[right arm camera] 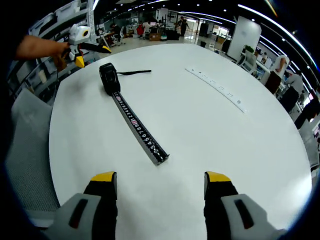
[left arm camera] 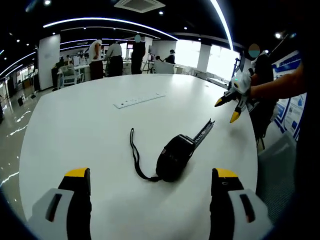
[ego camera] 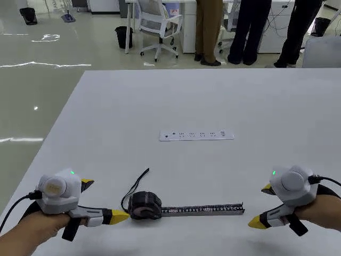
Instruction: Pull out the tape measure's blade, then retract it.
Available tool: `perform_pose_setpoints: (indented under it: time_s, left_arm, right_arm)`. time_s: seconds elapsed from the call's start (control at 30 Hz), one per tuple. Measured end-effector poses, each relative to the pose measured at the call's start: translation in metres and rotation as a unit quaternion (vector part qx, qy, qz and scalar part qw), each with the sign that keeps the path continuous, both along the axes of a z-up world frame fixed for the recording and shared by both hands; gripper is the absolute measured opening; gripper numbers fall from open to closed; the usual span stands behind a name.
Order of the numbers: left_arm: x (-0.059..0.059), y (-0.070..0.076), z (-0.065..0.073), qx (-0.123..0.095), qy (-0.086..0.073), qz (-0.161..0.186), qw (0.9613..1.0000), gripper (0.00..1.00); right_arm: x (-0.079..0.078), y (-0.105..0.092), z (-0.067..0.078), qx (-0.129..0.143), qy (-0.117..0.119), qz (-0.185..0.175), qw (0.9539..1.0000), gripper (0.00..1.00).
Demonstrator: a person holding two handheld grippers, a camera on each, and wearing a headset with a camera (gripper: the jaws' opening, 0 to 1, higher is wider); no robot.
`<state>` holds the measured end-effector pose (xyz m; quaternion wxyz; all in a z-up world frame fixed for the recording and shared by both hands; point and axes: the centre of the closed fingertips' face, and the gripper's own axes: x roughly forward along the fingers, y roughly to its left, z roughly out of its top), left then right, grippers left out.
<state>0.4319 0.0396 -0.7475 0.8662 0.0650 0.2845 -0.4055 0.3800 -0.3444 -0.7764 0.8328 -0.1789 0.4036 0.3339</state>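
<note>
A black tape measure [ego camera: 144, 205] lies on the white table [ego camera: 213, 101] near its front edge, its wrist strap [ego camera: 136, 184] curling off behind it. Its blade [ego camera: 203, 209] is drawn out to the right and lies flat on the table. My left gripper [ego camera: 103, 200] stands open just left of the case, which sits ahead of its jaws [left arm camera: 175, 156]. My right gripper [ego camera: 262, 205] is open a short way right of the blade's tip [ego camera: 242, 208]; the blade [right arm camera: 139, 129] runs away from its jaws toward the case [right arm camera: 108, 78]. Neither gripper holds anything.
A white power strip [ego camera: 196, 135] lies flat mid-table, beyond the tape measure. Past the far table edge stand several people [ego camera: 250, 26], an office chair [ego camera: 158, 26] and a black bin [ego camera: 123, 37] on a shiny floor.
</note>
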Motion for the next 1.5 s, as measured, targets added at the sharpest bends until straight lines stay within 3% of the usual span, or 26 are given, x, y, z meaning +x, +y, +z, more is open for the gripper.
perform_pose_setpoints:
  time_s: [0.07, 0.13, 0.27, 0.37, 0.5, 0.57, 0.77, 0.87, 1.0, 1.17, 1.3, 1.5]
  left_arm:
    - [-0.007, 0.003, 0.004, -0.012, -0.007, 0.018, 0.9997, 0.99]
    - [-0.012, 0.008, 0.006, -0.018, -0.007, 0.026, 0.9995, 0.99]
    - [-0.029, 0.019, 0.009, -0.006, -0.022, 0.038, 0.999, 0.99]
    - [-0.047, 0.024, 0.012, -0.009, -0.029, 0.035, 0.9989, 0.99]
    - [-0.061, 0.04, 0.01, -0.014, -0.022, 0.055, 0.9981, 0.99]
    - [-0.067, 0.044, 0.011, -0.019, -0.021, 0.064, 0.9975, 0.99]
    - [-0.076, 0.058, 0.014, -0.022, -0.026, 0.081, 0.9961, 0.99]
    - [-0.078, 0.064, 0.02, -0.025, -0.051, 0.081, 0.995, 0.99]
    - [-0.086, 0.072, 0.017, -0.021, -0.036, 0.089, 0.9952, 0.99]
    - [-0.088, 0.086, 0.021, -0.031, -0.042, 0.096, 0.994, 0.99]
    - [-0.094, 0.091, 0.023, -0.034, -0.044, 0.102, 0.9932, 0.99]
    - [-0.099, 0.098, 0.023, -0.034, -0.042, 0.116, 0.9917, 0.99]
  right_arm:
    - [-0.001, -0.007, 0.005, 0.024, -0.012, -0.035, 0.999, 0.77]
    - [-0.008, -0.012, 0.01, 0.031, -0.028, -0.06, 0.9973, 0.79]
    - [-0.029, -0.018, 0.004, 0.039, -0.031, -0.071, 0.9962, 0.83]
    - [-0.044, -0.023, 0.004, 0.045, -0.042, -0.084, 0.9946, 0.86]
    - [-0.059, -0.03, 0.008, 0.065, -0.057, -0.122, 0.9888, 0.91]
    - [-0.068, -0.028, 0.009, 0.065, -0.063, -0.117, 0.9891, 0.97]
    - [-0.084, -0.029, 0.017, 0.07, -0.072, -0.127, 0.9867, 1.0]
    - [-0.094, -0.03, 0.02, 0.079, -0.076, -0.132, 0.9852, 1.0]
    - [-0.099, -0.035, 0.027, 0.074, -0.098, -0.127, 0.9842, 1.0]
    - [-0.098, -0.036, 0.044, 0.087, -0.125, -0.135, 0.9791, 1.0]
    - [-0.103, -0.031, 0.048, 0.097, -0.136, -0.136, 0.9766, 1.0]
    - [-0.111, -0.028, 0.041, 0.092, -0.126, -0.129, 0.9792, 1.0]
